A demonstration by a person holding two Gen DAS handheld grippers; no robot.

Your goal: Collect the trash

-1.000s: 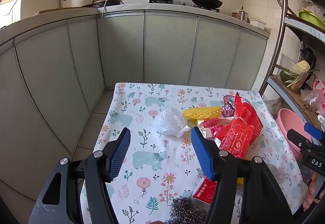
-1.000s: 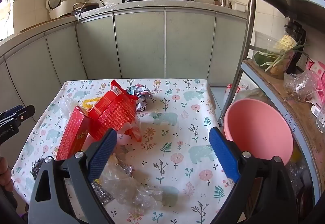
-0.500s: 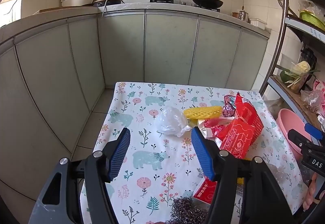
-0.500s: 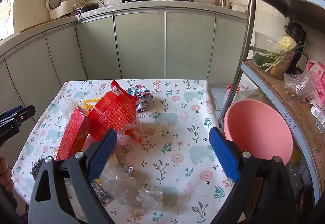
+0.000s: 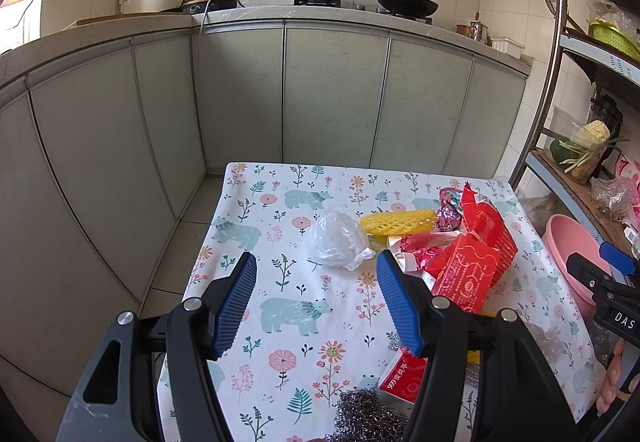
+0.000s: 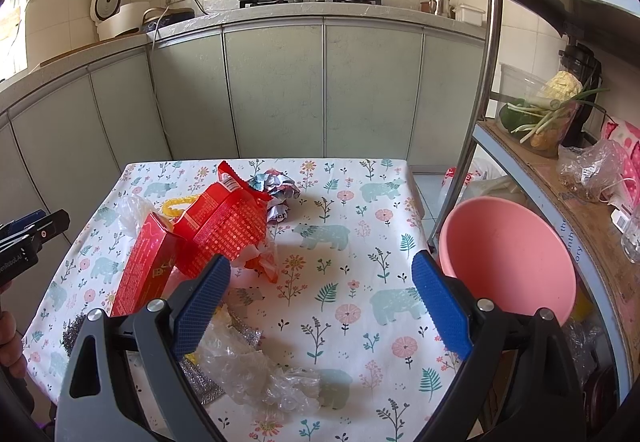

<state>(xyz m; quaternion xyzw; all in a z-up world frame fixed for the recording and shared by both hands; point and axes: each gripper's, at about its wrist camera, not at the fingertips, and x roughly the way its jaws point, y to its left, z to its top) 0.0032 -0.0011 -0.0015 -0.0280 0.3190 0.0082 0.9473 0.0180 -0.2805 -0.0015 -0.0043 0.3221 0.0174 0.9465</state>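
My left gripper (image 5: 316, 306) stands wide, empty, above the table (image 5: 280, 362). The white plastic wad (image 5: 338, 240) lies just ahead of it. My right gripper (image 6: 320, 306) stands wide, empty; red cartons (image 6: 208, 238) lie ahead-left, pink basin (image 6: 508, 258) right.

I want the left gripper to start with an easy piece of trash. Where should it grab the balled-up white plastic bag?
Grip the white plastic bag across its rounded body, coming straight ahead and down with the open left gripper. It lies clear on the tablecloth, directly beyond the gripper; its soft bulk should squash between the pads.
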